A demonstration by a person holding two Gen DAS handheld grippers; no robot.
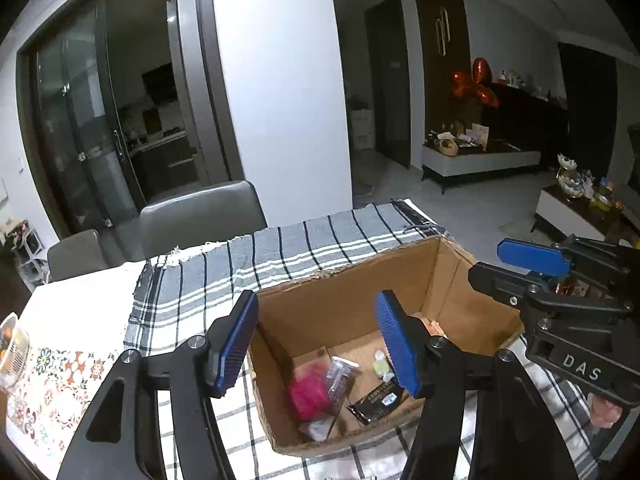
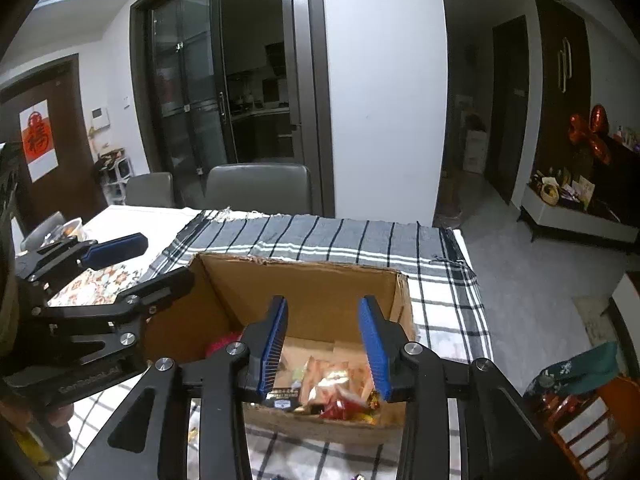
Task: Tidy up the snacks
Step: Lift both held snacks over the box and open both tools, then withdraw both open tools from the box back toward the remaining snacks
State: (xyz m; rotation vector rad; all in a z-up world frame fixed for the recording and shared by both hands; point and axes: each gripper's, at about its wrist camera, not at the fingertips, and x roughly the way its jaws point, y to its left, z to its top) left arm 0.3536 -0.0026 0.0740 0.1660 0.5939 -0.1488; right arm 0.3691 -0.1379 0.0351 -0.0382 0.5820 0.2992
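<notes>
An open cardboard box sits on the checked cloth and holds several snack packets. In the left wrist view I see a pink packet, a clear wrapper and a black packet. My left gripper is open and empty above the box's left part. My right gripper is open and empty above the box, over orange and red packets. The right gripper also shows in the left wrist view, and the left gripper in the right wrist view.
Two grey chairs stand at the table's far side. A bowl sits at the table's left edge on a patterned mat. A wooden chair stands to the right. Small items lie on the cloth by the box's near side.
</notes>
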